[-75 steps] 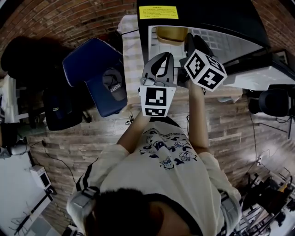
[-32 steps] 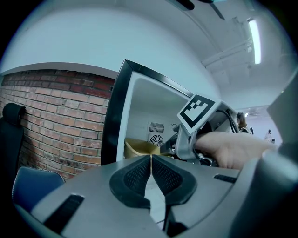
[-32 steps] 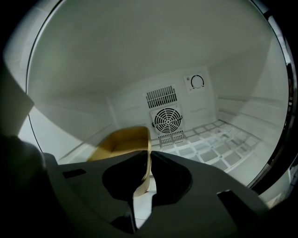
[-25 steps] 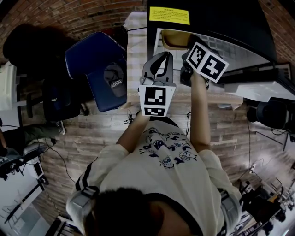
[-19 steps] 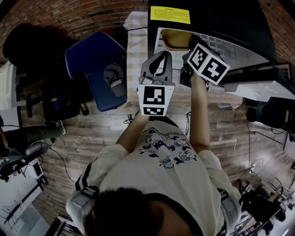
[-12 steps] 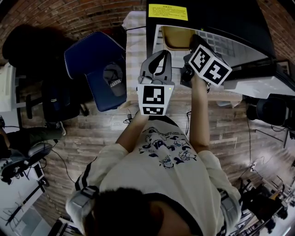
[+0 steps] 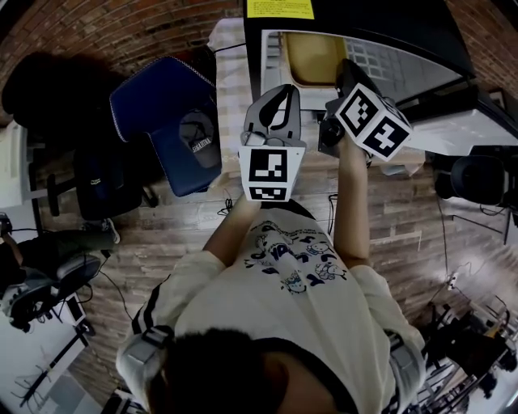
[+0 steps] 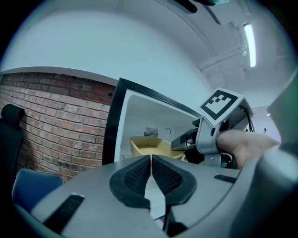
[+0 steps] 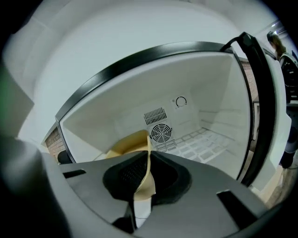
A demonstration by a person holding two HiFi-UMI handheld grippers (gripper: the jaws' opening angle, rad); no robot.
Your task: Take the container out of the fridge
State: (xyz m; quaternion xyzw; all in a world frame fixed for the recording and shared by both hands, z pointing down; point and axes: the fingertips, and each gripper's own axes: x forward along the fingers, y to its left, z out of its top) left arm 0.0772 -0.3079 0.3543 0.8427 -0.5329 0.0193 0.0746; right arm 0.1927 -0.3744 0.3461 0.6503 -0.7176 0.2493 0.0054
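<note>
Firmly, right tool (image 9: 148,157) pinching container (image 9: 125,145) rim

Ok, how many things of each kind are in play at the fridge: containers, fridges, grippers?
Yellow container: 1
Fridge, open: 1
Hand-held grippers: 2, the left hand-held gripper shut and empty, the right hand-held gripper shut on the container's wall
Total: 4

The head view looks steeply down from above the person (image 7: 299,307), with the open fridge (image 7: 388,20) at 12 o'clock. The left gripper view faces the fridge mouth from just outside, the right gripper (image 8: 181,141) at 3 o'clock. The right gripper view sits at the opening, facing the back-wall fan (image 9: 160,133). All 3 views share the yellow container (image 7: 312,57).
</note>
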